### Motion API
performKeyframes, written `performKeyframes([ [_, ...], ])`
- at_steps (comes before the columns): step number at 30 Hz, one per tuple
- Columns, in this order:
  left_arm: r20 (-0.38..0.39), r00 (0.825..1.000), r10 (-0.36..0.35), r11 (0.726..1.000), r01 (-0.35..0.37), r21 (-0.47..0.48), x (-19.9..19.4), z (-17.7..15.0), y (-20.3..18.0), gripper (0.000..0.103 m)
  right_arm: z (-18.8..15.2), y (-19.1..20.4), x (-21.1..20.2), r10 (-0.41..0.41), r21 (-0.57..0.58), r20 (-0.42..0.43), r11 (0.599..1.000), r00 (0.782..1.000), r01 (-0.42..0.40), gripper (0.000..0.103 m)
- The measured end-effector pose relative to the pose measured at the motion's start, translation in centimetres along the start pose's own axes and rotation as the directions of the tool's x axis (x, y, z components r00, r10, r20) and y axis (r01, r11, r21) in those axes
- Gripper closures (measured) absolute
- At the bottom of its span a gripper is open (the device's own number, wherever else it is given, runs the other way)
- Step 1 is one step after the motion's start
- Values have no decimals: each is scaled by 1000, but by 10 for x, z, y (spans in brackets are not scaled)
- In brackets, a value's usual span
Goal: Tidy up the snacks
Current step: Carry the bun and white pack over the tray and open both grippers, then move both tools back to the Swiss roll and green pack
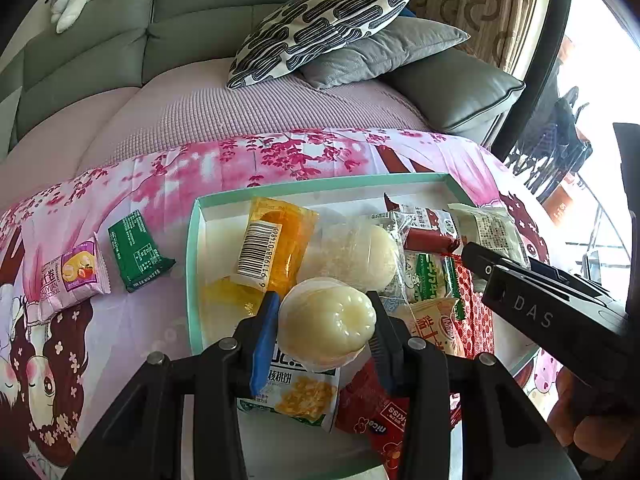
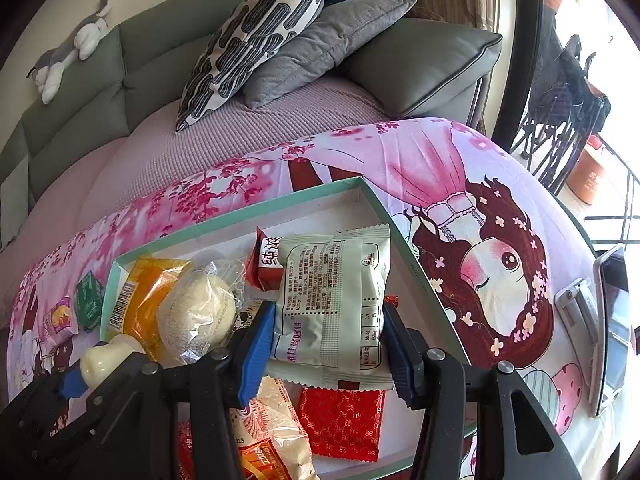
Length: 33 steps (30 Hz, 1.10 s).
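Filling lower centre of both frames, teal-rimmed box point(image 1: 195, 264) of snacks sits on the pink-clothed desk point(image 1: 152, 176). Right claw point(image 2: 328, 336) clamps white packet point(image 2: 336, 300) over box; left claw point(image 1: 322, 320) clamps pale jelly cup point(image 1: 326, 318).

Mint-green box point(image 1: 194, 264); pink cherry-blossom cloth point(image 1: 168, 176); black-white squiggle pillow point(image 1: 324, 26); orange jelly packet point(image 1: 276, 240); dark-green packet point(image 1: 134, 250).
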<state>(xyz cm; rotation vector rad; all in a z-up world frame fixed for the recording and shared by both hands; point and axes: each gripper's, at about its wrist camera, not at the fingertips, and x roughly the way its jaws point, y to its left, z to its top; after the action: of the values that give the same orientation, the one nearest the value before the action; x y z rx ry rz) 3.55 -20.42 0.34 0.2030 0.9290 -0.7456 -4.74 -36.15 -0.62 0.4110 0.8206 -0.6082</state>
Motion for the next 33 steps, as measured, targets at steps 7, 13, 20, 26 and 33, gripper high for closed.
performKeyframes([
  [7, -39, 999, -3, 1000, 2, -24, 13, -2, 6, 59, -5, 10, 15, 0, -41, -82, 999, 997, -3, 48],
  [13, -66, 998, -6, 999, 3, -45, 19, -3, 9, 59, -7, 12, 20, -15, -36, -115, 999, 993, 11, 46],
  [20, -72, 997, -37, 998, 33, -62, 17, -1, 11, 44, -7, 11, 24, -52, -39, -140, 998, 989, 47, 32],
  [26, -74, 997, -22, 998, 17, -61, 14, 0, 11, 33, -6, 4, 25, -67, -17, -147, 998, 987, 66, 17],
  [33, -41, 999, 6, 998, -9, -69, 5, 2, 16, 16, -5, 1, 24, -85, -7, -145, 996, 986, 85, 0],
])
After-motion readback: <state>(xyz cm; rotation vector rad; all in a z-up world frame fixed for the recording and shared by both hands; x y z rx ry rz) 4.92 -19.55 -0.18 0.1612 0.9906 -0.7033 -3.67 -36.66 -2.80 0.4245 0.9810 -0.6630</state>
